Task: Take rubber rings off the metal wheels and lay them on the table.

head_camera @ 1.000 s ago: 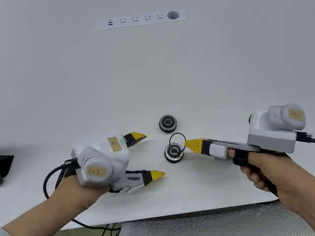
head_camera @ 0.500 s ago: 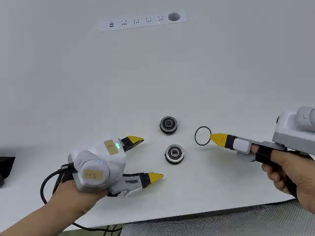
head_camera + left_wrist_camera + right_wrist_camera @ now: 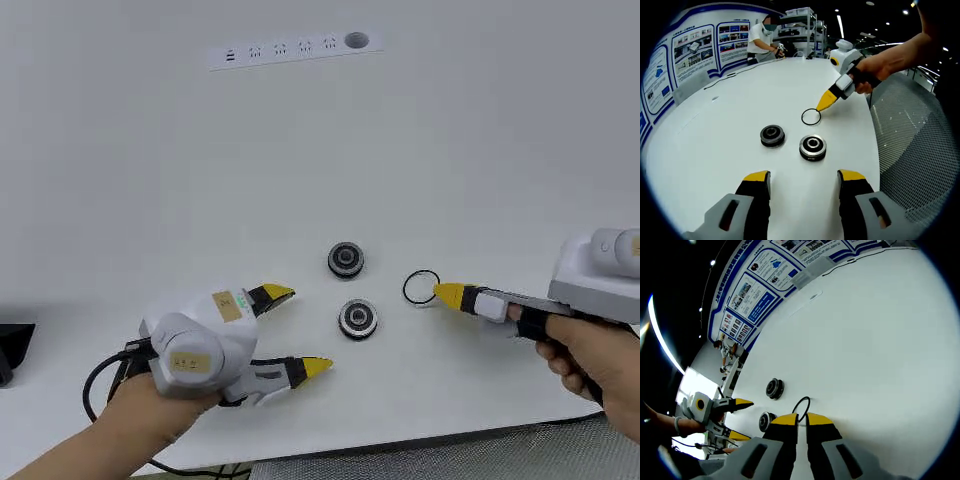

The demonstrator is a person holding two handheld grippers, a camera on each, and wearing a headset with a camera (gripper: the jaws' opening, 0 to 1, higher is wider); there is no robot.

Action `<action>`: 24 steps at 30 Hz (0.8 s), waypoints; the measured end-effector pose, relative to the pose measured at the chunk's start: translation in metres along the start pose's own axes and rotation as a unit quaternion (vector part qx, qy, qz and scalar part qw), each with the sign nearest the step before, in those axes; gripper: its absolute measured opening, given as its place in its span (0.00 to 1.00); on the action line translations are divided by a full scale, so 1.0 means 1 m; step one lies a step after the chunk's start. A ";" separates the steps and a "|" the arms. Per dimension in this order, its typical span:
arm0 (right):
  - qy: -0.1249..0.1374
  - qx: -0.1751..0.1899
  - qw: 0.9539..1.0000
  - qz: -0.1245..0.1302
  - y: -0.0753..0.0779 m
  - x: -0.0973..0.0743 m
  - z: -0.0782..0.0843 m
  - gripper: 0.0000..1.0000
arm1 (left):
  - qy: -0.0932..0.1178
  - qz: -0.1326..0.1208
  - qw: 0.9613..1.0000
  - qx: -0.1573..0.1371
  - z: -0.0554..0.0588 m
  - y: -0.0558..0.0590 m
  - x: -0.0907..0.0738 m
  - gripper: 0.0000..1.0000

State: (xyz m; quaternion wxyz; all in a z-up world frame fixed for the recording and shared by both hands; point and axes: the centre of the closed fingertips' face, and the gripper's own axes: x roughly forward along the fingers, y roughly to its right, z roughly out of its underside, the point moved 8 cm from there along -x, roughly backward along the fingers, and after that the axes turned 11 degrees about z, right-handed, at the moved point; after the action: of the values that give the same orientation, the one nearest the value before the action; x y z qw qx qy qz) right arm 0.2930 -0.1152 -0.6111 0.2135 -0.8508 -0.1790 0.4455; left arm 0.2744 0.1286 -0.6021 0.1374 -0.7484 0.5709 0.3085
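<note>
Your right gripper (image 3: 446, 294) pinches rubber ring (image 3: 421, 287) at its 3 o'clock edge; ring likely light, floppy. Your left gripper (image 3: 299, 330) gapes, empty.

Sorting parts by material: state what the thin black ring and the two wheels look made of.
Black ring: matte, thin, probably rubber. Near wheel: bright silvery faces with glints, apparently bare metal, dark hub. Far wheel: darker outside, silvery inside; likely metal, perhaps under a black band.
</note>
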 end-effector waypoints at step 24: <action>0.010 -0.060 0.998 -0.007 -0.011 0.002 -0.003 0.22 | 0.012 0.009 1.000 0.015 -0.018 0.000 0.006 0.41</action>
State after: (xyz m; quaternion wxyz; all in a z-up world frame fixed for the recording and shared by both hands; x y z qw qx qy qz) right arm 0.2953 -0.1053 -0.6048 0.1671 -0.8651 -0.2094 0.4240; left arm 0.2804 0.1141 -0.5920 0.1390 -0.7448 0.5838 0.2918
